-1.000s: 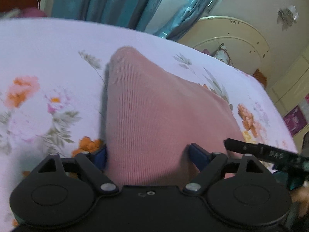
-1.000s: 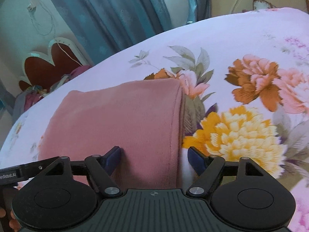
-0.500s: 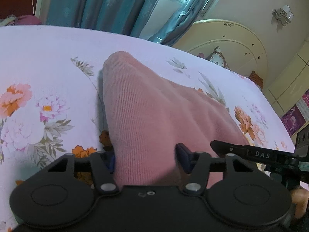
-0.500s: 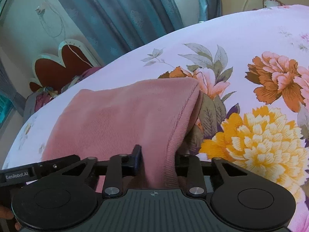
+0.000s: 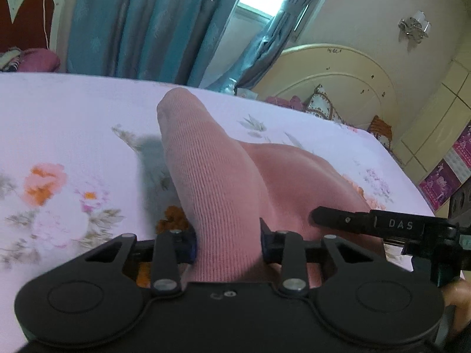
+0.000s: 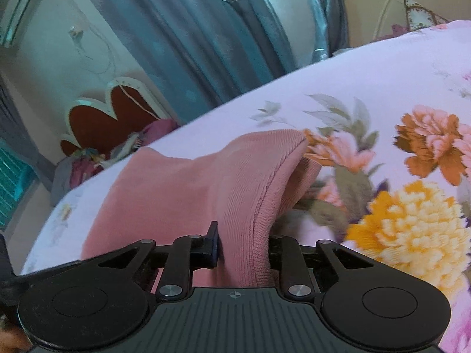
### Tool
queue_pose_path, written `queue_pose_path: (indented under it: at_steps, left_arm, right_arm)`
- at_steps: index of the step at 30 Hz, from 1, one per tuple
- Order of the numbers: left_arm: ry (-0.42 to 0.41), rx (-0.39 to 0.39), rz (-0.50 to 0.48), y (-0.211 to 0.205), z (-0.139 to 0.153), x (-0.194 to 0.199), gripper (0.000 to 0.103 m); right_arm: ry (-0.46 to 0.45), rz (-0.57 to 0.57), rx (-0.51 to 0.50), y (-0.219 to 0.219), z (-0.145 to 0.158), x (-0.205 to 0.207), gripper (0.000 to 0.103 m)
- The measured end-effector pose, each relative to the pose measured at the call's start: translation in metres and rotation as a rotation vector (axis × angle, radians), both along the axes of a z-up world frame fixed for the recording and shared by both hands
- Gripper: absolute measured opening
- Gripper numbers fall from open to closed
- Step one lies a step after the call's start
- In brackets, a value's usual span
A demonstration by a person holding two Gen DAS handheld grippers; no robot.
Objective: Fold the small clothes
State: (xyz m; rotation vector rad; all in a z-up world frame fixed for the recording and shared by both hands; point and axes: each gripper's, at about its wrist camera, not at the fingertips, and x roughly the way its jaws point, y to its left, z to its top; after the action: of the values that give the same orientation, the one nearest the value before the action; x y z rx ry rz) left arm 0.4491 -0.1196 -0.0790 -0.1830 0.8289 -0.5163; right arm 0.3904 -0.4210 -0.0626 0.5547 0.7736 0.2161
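A pink ribbed knit garment [image 5: 206,176] lies on the floral bedsheet [image 5: 73,117], its near edge raised off the bed. My left gripper [image 5: 228,235] has its jaws closing, and the pads squeeze a bunched ridge of the pink fabric between them. In the right wrist view the same pink garment [image 6: 176,188] shows its hemmed right edge pinched in my right gripper [image 6: 243,242], which is shut on it. That edge lifts and shows a second layer underneath. The right gripper's black finger [image 5: 382,223] reaches in at the right of the left wrist view.
Floral bedsheet [image 6: 382,82] stretches beyond and beside the garment. Teal curtains [image 5: 153,23] and a window stand behind the bed. A cream arched headboard [image 5: 338,70] is at the right. A red heart-shaped chair back [image 6: 112,123] with a heap of clothes sits past the bed's far edge.
Both grippers went from open around the garment's near edge to closed on it, and rose. The flat fabric bunched into a lifted ridge at each grip.
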Motion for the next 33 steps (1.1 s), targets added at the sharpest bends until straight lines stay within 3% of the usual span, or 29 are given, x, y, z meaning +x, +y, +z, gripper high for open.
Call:
queue_pose_path:
  at_steps: [6, 12, 17, 25, 33]
  left_arm:
    - [-0.032, 0.004, 0.025, 0.057, 0.029, -0.013, 0.034]
    - [-0.057, -0.001, 0.042, 0.143, 0.044, -0.019, 0.034]
    - [-0.049, -0.013, 0.032, 0.233, 0.046, -0.016, 0.034]
    - [-0.035, 0.033, 0.076, 0.353, 0.040, 0.003, 0.034]
    - [-0.032, 0.052, 0.112, 0.421, 0.013, 0.022, 0.034]
  right_arm:
    - [-0.032, 0.039, 0.022, 0.058, 0.028, -0.006, 0.021]
    - [-0.052, 0.071, 0.022, 0.157, 0.045, -0.007, 0.021]
    - [-0.034, 0.062, 0.044, 0.253, 0.040, -0.004, 0.021]
    - [-0.008, 0.105, 0.092, 0.389, 0.022, 0.032, 0.021]
    - [0.027, 0.131, 0.065, 0.450, -0.008, 0.069, 0.021]
